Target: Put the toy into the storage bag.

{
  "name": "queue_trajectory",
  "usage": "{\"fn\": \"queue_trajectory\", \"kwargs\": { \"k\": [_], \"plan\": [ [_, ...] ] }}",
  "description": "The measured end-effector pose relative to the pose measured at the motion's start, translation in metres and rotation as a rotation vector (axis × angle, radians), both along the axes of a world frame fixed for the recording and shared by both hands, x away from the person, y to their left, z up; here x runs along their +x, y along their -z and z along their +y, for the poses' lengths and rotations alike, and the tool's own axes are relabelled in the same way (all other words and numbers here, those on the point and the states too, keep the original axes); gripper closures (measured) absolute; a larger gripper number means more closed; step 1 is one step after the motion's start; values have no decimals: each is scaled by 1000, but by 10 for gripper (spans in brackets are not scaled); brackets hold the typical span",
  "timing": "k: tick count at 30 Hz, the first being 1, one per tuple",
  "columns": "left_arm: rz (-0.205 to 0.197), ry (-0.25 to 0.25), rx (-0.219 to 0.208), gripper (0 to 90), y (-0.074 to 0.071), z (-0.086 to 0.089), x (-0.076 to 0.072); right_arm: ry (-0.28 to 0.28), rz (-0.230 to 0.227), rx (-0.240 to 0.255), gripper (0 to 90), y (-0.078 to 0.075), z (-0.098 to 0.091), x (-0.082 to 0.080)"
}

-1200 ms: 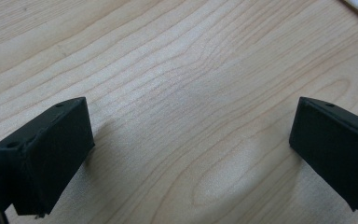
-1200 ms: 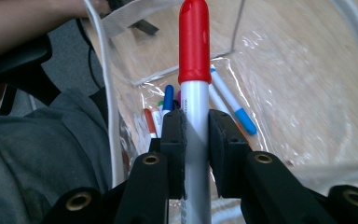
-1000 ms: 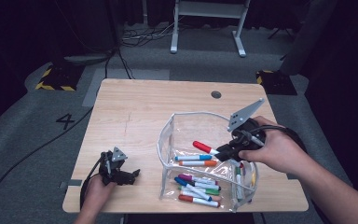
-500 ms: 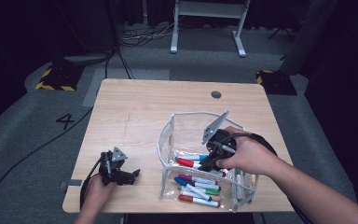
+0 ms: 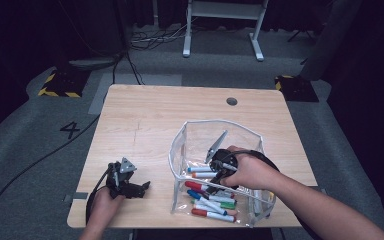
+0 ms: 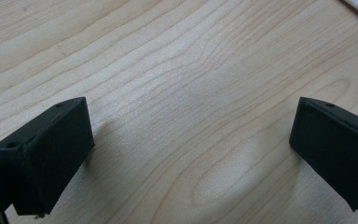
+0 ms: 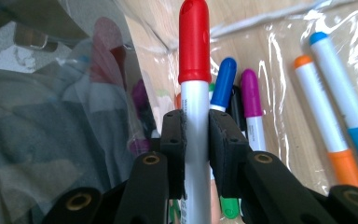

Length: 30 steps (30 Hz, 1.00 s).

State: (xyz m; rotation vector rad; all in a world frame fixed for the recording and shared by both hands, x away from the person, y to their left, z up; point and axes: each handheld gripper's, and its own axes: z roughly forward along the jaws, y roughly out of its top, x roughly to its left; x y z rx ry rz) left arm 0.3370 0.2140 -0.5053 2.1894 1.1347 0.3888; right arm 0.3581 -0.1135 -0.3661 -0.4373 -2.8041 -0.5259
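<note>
At the near left corner of the wooden table [image 5: 145,120], the left gripper [image 5: 139,188] rests on the wood in the person's left hand [image 5: 102,202], close to the front edge and not far in from the left edge. Its jaws are spread wide, and its own view shows bare wood grain between them, nothing held. From there a broad stretch of bare tabletop runs back to the far edge and right as far as the clear plastic bag [image 5: 180,150]; a small round hole [image 5: 232,101] sits near the far edge.

The clear plastic bag stands open on the right half of the table, its white-rimmed mouth bowed outward, its near end reaching close to the front edge. Loose markers [image 5: 207,205] lie in a heap on its floor, with red, blue, green and orange caps showing.

The right gripper [image 5: 219,170] is inside the bag, carried by the right hand [image 5: 250,172], with the forearm coming in from the lower right. In the right gripper view its jaws pinch the white barrel of a red-capped marker [image 7: 194,42], the cap pointing away from the gripper. Just beyond it lie a blue-capped marker [image 7: 224,77] and a magenta-capped marker [image 7: 251,91]; farther right an orange-capped marker [image 7: 314,102] and a light-blue marker [image 7: 340,88] lie side by side. Crinkled bag wall crowds the left of the jaws.
</note>
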Motion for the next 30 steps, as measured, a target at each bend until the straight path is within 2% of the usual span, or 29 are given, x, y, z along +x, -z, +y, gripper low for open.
{"fn": "queue_trajectory", "kwargs": {
  "k": [7,12,15,17,20,22,23,26,27,30],
  "plan": [
    [0,0,0,0,0,0,0,5,32,-63,771,20,0,3],
    [0,0,0,0,0,0,0,15,60,-91,771,32,0,5],
    [0,0,0,0,0,0,0,15,67,-132,771,41,1,7],
    [1,0,0,0,0,0,0,9,66,-154,771,43,2,6],
    [0,0,0,0,0,0,0,13,75,-160,767,43,2,5],
    [0,0,0,0,0,0,0,58,84,-161,639,45,1,5],
    [0,0,0,0,0,0,0,87,58,-142,590,44,0,6],
    [0,1,1,0,0,0,0,104,-21,-95,586,31,-4,10],
    [0,0,0,0,0,0,0,122,-45,-65,570,25,-6,12],
    [-2,3,4,0,0,0,0,165,-159,15,534,3,-11,17]
  ]
}}
